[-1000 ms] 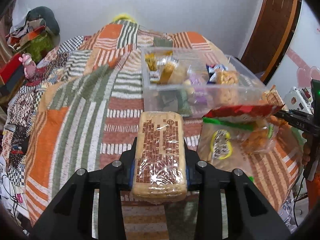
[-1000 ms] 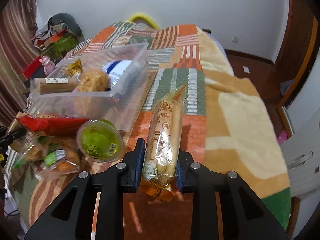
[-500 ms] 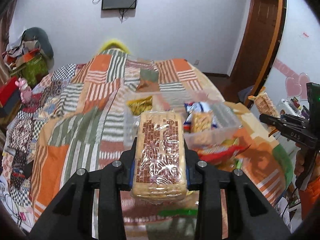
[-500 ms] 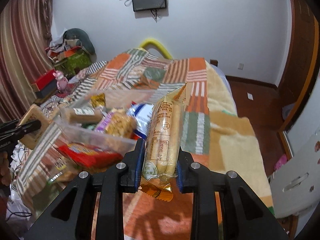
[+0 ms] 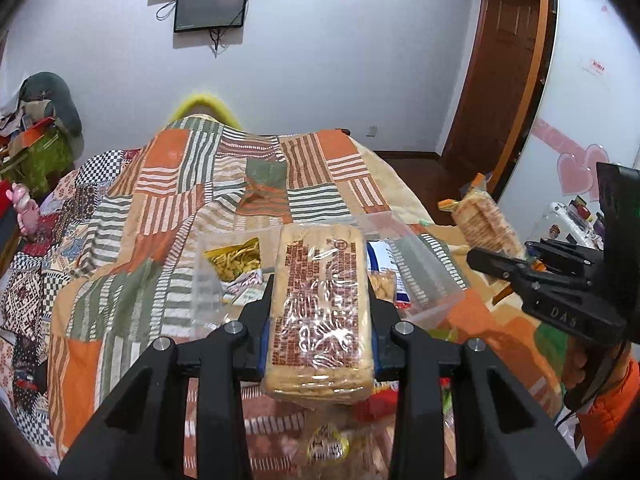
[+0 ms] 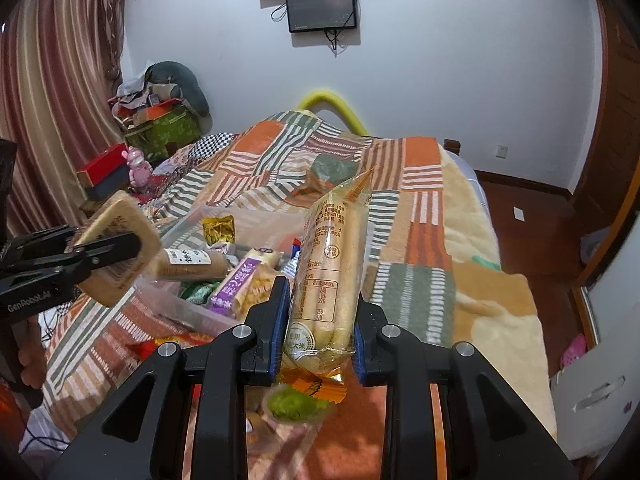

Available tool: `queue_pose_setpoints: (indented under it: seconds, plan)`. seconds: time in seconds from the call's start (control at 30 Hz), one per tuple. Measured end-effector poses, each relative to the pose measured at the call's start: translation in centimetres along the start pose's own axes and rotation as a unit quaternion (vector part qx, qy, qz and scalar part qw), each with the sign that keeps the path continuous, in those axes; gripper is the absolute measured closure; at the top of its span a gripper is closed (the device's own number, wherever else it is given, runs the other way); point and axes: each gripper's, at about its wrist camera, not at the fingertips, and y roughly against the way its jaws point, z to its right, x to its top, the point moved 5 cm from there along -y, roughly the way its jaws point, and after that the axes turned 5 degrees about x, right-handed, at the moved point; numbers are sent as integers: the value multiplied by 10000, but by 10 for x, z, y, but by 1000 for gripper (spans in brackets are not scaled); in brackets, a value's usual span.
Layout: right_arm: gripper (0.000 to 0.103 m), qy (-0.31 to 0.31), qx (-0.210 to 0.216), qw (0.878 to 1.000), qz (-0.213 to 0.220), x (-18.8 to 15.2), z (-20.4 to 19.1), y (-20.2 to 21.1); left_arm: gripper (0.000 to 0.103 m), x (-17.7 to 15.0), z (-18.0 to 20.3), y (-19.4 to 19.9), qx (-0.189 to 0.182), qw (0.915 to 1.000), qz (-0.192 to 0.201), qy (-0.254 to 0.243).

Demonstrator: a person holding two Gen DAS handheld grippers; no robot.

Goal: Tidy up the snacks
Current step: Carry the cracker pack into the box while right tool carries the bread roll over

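My left gripper (image 5: 320, 316) is shut on a flat pack of biscuits (image 5: 320, 300) in clear wrap, held above the bed. It also shows at the left of the right wrist view (image 6: 108, 252). My right gripper (image 6: 320, 320) is shut on a long pack of rice sticks (image 6: 328, 276), also seen at the right of the left wrist view (image 5: 484, 224). A clear plastic bin (image 5: 424, 264) with several snack packs lies on the quilt below both grippers. A red snack bag (image 6: 168, 344) and a green jelly cup (image 6: 292, 404) lie near the bin.
A patchwork quilt (image 5: 160, 216) covers the bed. Boxes and a pink toy (image 6: 138, 164) stand beside the bed at left. A wooden door (image 5: 504, 72) and bare floor (image 6: 540, 232) are at right. A screen (image 6: 320, 8) hangs on the far wall.
Both grippers have risen and tilted up with their packs. The bin and loose snacks now sit lower in both views, and each gripper shows in the other's view.
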Motion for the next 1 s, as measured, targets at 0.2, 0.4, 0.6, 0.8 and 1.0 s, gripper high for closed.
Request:
queue_pose_setpoints:
  seconds: [0.2, 0.4, 0.6, 0.8, 1.0]
  plan:
    - [79, -52, 38, 9997, -237, 2, 4, -31, 68, 2, 1, -32, -34, 9997, -246, 35]
    - [79, -157, 140, 9986, -483, -2, 9, -52, 68, -1, 2, -56, -49, 9990, -442, 31]
    - [78, -109, 206, 9977, -640, -9, 5, -59, 68, -3, 5, -64, -63, 9987, -506, -11]
    - [74, 38, 123, 9981, -600, -10, 1, -48, 64, -2, 3, -57, -1, 9989, -476, 34]
    - [65, 6, 119, 9990, -433, -9, 2, -29, 62, 2, 2, -34, -27, 9996, -290, 6]
